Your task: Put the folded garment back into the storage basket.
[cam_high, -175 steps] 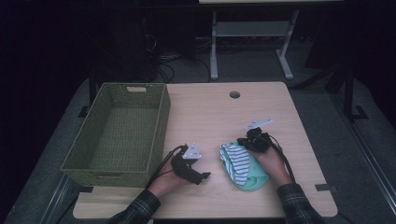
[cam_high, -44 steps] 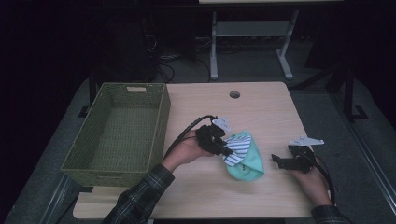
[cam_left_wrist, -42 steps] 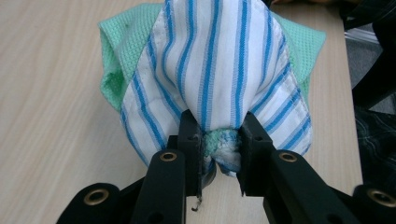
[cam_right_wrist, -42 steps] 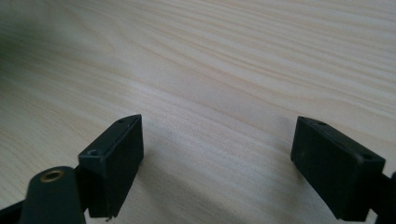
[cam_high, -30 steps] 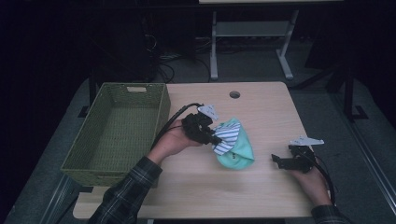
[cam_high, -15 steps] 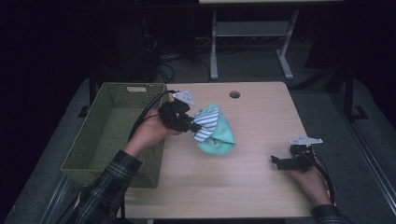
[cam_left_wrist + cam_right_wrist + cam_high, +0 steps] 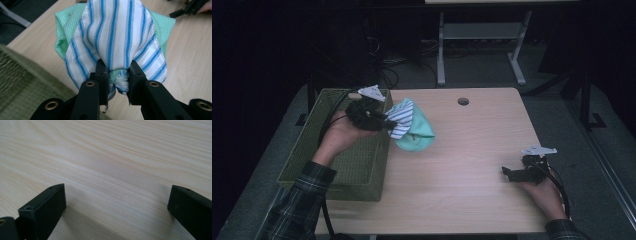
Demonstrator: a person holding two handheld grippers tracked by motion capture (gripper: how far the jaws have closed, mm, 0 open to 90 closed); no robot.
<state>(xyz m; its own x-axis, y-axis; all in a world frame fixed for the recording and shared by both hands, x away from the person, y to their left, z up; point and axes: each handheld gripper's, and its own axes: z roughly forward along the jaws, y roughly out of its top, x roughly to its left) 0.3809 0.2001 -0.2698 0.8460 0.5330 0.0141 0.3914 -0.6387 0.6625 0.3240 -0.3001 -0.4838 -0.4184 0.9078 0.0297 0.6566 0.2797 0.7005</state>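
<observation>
Above the counter (image 7: 472, 165), beside one basket (image 7: 362, 165), one striped-and-green cloth bundle (image 7: 412, 125) is pinched in the left gripper's (image 7: 117, 77) jaws; the right gripper's (image 7: 116, 202) jaws, just opened, are spread, empty. No writing is seen.

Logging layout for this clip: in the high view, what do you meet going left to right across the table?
Green woven basket → left gripper → bunched striped white-and-blue and mint-green cloth → round hole in the light wooden tabletop → right gripper.

Looks like a lab/office: wood desk (image 7: 462, 165) w/ cable hole (image 7: 463, 101), loose cables (image 7: 387, 75) on floor upper left, metal stand (image 7: 482, 37) at top.
</observation>
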